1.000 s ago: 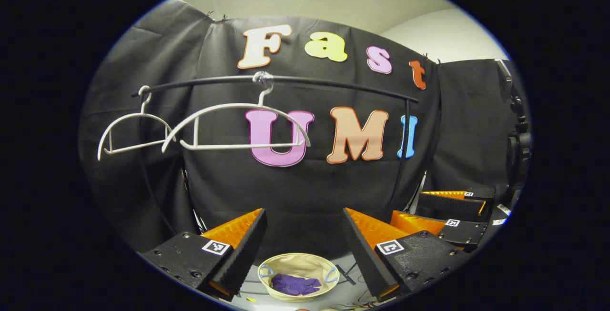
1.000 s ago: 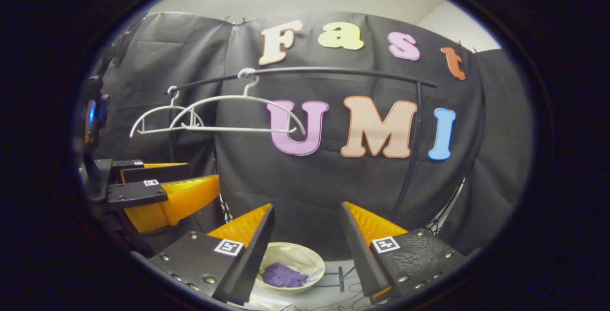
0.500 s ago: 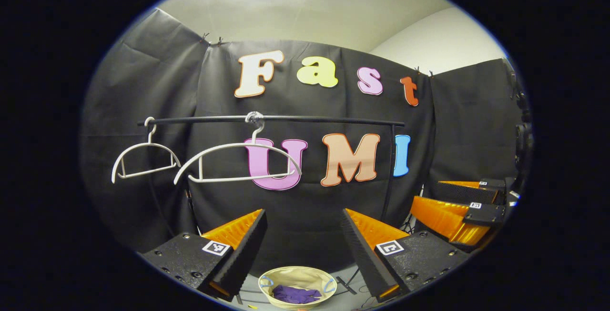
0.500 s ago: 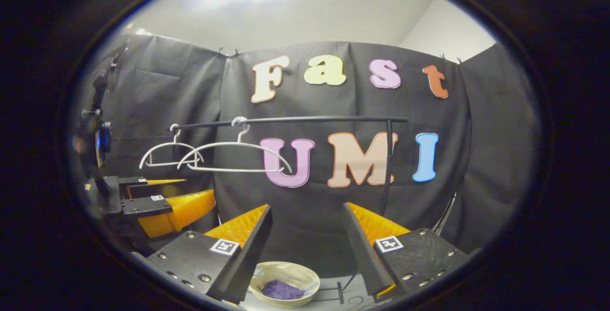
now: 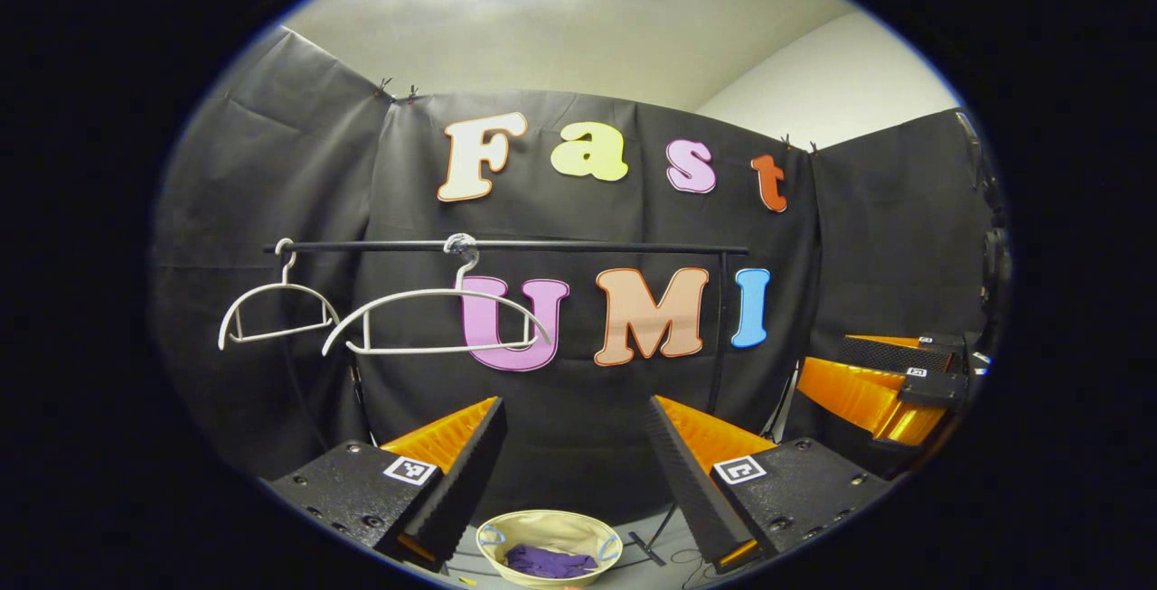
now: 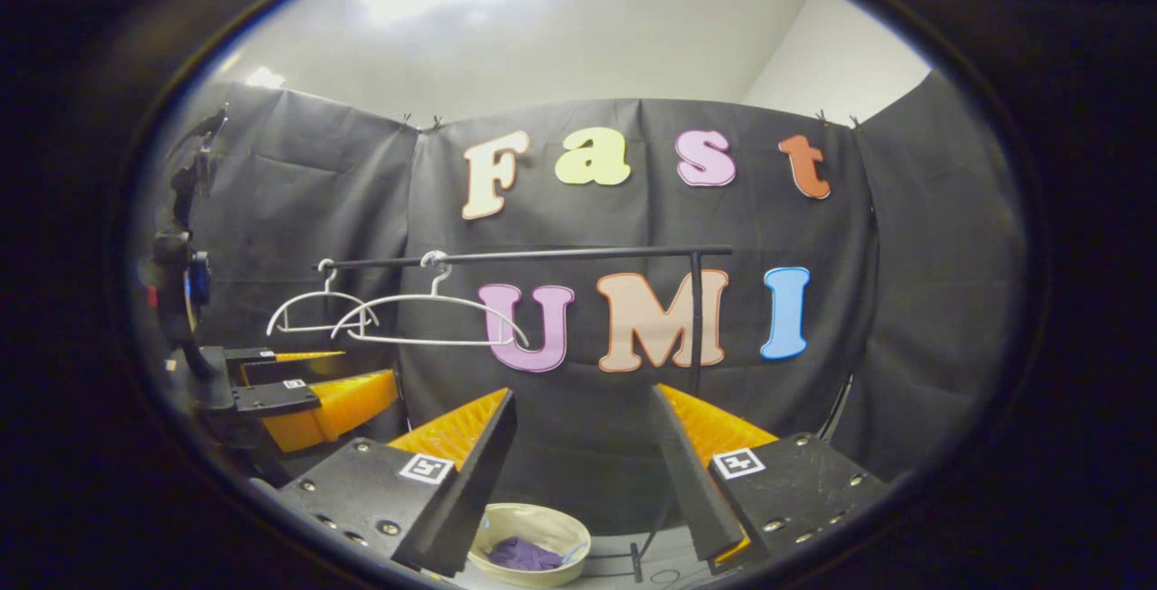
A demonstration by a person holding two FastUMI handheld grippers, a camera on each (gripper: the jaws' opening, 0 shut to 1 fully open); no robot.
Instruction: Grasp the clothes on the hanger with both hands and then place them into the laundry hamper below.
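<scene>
1. The left gripper has its jaws spread wide apart with nothing between them.
2. The right gripper is likewise spread wide and holds nothing; it also appears at the right edge of the left gripper view.
3. The purple clothes lie bunched inside the hamper, a cream round basket on the floor, seen low between the fingers in both views.
4. A black rail spans the cloth wall above the hamper.
5. Two white hangers hang bare on the rail, side by side towards its left end.
</scene>
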